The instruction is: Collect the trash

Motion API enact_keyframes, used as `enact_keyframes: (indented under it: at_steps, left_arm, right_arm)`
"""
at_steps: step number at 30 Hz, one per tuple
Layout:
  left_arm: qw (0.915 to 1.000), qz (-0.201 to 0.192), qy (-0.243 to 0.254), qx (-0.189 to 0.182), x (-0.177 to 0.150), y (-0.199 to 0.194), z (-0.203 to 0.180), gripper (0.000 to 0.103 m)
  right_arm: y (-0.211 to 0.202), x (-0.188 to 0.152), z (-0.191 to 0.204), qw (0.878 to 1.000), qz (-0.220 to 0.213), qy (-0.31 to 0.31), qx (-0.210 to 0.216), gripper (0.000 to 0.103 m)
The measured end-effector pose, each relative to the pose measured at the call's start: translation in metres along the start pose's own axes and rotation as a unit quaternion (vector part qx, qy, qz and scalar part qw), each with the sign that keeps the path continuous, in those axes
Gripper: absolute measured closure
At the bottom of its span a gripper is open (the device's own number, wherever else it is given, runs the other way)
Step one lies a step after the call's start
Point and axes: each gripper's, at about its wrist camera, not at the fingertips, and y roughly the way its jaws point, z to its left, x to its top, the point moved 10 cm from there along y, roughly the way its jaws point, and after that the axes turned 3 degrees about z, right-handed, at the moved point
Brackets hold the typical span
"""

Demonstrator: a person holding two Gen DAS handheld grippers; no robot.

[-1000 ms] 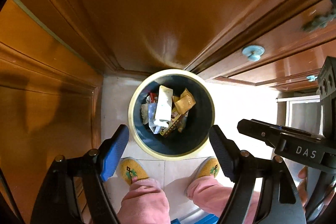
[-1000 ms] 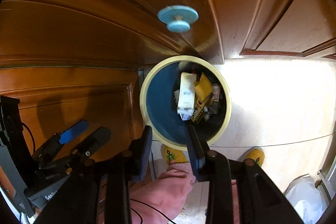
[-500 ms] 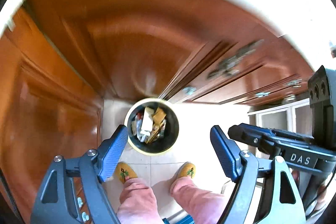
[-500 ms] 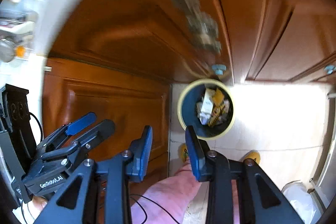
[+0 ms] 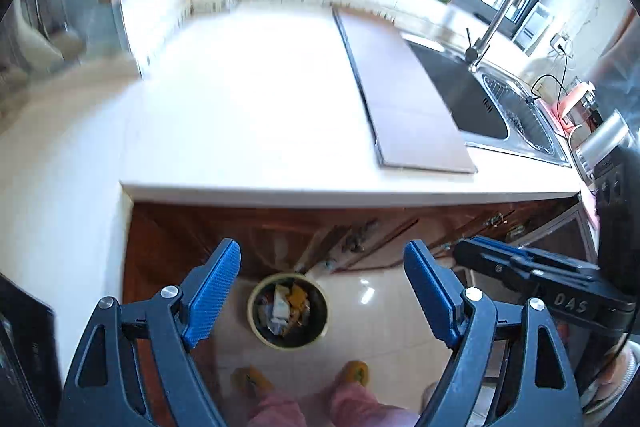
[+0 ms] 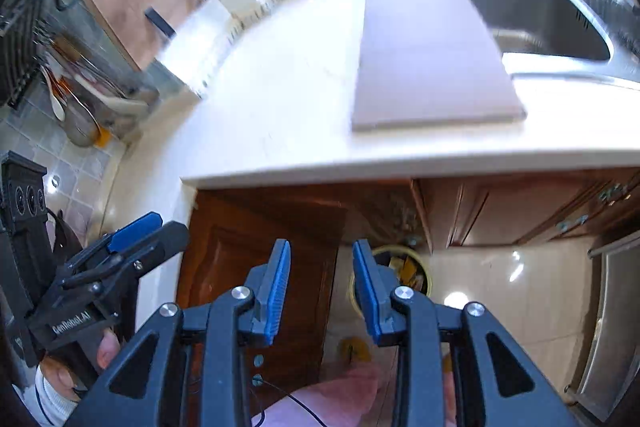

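A round bin with a cream rim (image 5: pixel 253 307) stands on the floor far below, against the wooden cabinets, with wrappers and a white carton (image 5: pixel 282 307) inside. My left gripper (image 5: pixel 322 255) hangs high above it, its blue-padded jaws wide and still opening, with nothing between them. In the right wrist view the bin's rim (image 6: pixel 390 249) shows just behind the right finger. My right gripper (image 6: pixel 321 247) is partly open, a narrow gap between its pads and nothing held. Each gripper shows at the edge of the other's view: the right one (image 5: pixel 520 267) and the left one (image 6: pixel 136 227).
A white countertop (image 5: pixel 248 107) juts out at about gripper height, with a grey board (image 5: pixel 400 99), a steel sink (image 5: pixel 480 99) and a tap (image 5: pixel 496 23) on it. Brown cabinet doors (image 5: pixel 280 231) lie below. The person's yellow slippers (image 5: pixel 356 371) stand by the bin. Utensils (image 6: pixel 80 95) hang at left.
Both grippers have risen from just above the bin to above counter height and tilted up. The bin has shrunk in view, the countertop and sink have appeared, and the left jaws have spread slightly.
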Motion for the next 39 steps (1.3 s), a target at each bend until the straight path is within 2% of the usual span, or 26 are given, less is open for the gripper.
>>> enact_keyframes:
  at_steps: [3, 7, 11, 13, 15, 18, 24, 39]
  left_arm:
    - [0.9998, -0.009, 0.015, 0.008, 0.007, -0.020, -0.012, 0.021]
    - [0.9981, -0.014, 0.040, 0.046, 0.017, -0.039, -0.020, 0.021]
    - [0.9978, -0.021, 0.036, 0.052, 0.021, -0.062, -0.020, 0.021]
    - [0.9976, -0.022, 0.033, 0.056, 0.023, -0.070, -0.020, 0.021]
    - [0.9971, -0.027, 0.031, 0.063, 0.022, -0.079, -0.021, 0.021]
    - [0.9957, -0.039, 0.030, 0.079, 0.021, -0.090, -0.020, 0.021]
    - [0.9954, -0.046, 0.014, 0.083, 0.017, -0.105, -0.020, 0.021]
    - [0.9950, -0.050, 0.018, 0.085, 0.024, -0.107, -0.016, 0.021]
  right_arm:
    - [-0.031, 0.013, 0.012, 0.999, -0.030, -0.011, -0.005, 0.070]
    - [-0.057, 0.025, 0.025, 0.998, -0.059, -0.014, -0.019, 0.070]
    - [-0.083, 0.033, 0.034, 0.996, -0.081, -0.016, -0.029, 0.070]
    - [-0.089, 0.034, 0.038, 0.995, -0.088, -0.015, -0.037, 0.067]
    - [-0.097, 0.034, 0.043, 0.995, -0.094, -0.013, -0.041, 0.059]
    - [-0.107, 0.032, 0.052, 0.993, -0.110, -0.018, -0.045, 0.058]
    - [-0.116, 0.028, 0.066, 0.990, -0.126, -0.028, -0.055, 0.057]
    - [-0.120, 0.030, 0.068, 0.988, -0.134, -0.030, -0.071, 0.057]
